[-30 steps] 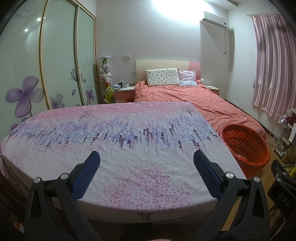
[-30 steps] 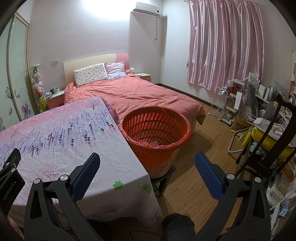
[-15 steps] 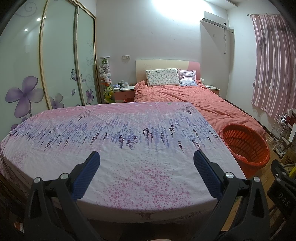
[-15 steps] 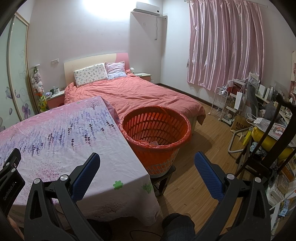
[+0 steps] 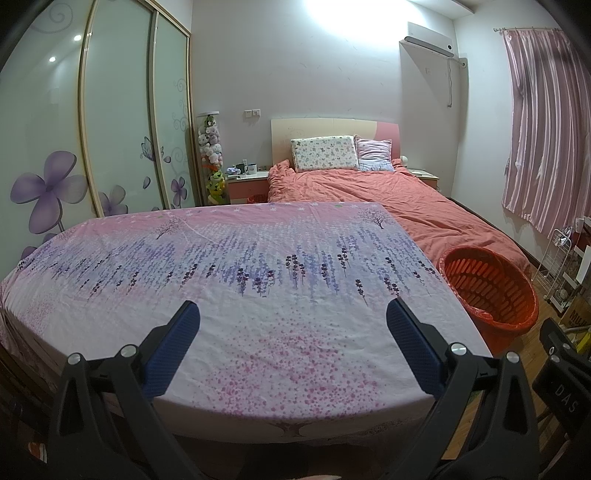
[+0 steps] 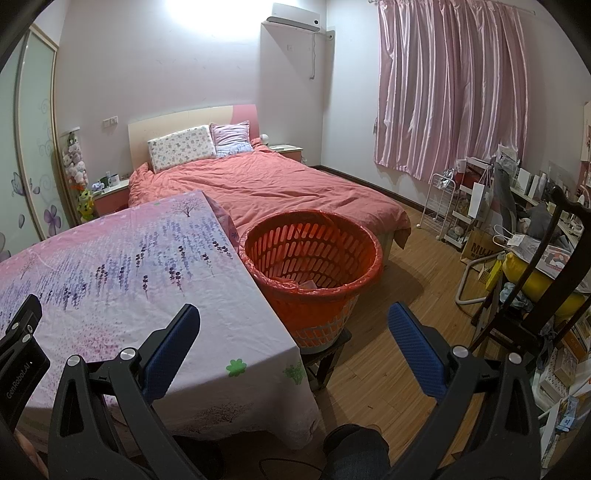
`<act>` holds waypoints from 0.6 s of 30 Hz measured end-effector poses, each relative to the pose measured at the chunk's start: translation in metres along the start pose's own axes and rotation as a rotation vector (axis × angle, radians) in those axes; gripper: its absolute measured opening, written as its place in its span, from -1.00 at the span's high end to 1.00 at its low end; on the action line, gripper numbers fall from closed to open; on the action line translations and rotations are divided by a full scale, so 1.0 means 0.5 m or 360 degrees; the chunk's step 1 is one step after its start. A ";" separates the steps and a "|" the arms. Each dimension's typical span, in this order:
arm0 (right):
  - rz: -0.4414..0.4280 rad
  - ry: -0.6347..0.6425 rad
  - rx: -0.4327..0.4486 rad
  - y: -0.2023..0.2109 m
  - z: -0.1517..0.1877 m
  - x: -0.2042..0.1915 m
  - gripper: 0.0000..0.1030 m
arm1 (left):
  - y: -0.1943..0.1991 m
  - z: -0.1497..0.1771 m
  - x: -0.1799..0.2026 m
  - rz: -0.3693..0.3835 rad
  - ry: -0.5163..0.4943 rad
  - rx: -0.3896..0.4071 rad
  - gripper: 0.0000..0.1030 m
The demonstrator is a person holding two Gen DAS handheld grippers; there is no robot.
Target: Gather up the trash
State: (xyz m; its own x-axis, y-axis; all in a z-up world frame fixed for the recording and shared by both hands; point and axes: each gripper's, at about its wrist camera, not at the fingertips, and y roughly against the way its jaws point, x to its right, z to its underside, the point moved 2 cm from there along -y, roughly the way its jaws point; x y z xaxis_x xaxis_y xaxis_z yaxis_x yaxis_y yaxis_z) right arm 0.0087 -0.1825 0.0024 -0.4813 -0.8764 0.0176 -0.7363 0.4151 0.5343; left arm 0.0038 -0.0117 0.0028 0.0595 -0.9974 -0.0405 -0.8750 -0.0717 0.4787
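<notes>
One orange basket, one cloth-covered table, one bed, two pillows, two nightstands

A bed with a coral duvet stands against the pale back wall — air conditioner above it, pink curtains to its right, flower-printed wardrobe doors to its left, wooden floor beside it.

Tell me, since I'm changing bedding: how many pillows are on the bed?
2: a flowered pillow leans on the headboard, and a pink pillow beside it, nearer the curtain. Others may be hidden.
</notes>
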 end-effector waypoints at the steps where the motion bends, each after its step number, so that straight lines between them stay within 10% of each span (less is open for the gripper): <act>1: 0.0000 0.0000 -0.0001 0.000 0.000 0.000 -0.96 | 0.000 0.000 0.000 0.0000 0.0001 0.0000 -0.92; 18: -0.0001 0.0001 -0.0002 0.000 -0.001 -0.001 -0.96 | 0.001 0.008 0.004 0.0001 0.0001 -0.0003 -0.92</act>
State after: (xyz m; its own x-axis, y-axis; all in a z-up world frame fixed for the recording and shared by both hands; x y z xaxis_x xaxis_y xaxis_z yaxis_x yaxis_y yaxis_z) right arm 0.0090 -0.1823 0.0029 -0.4805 -0.8768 0.0181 -0.7359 0.4143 0.5356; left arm 0.0015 -0.0138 -0.0006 0.0593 -0.9975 -0.0397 -0.8741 -0.0710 0.4806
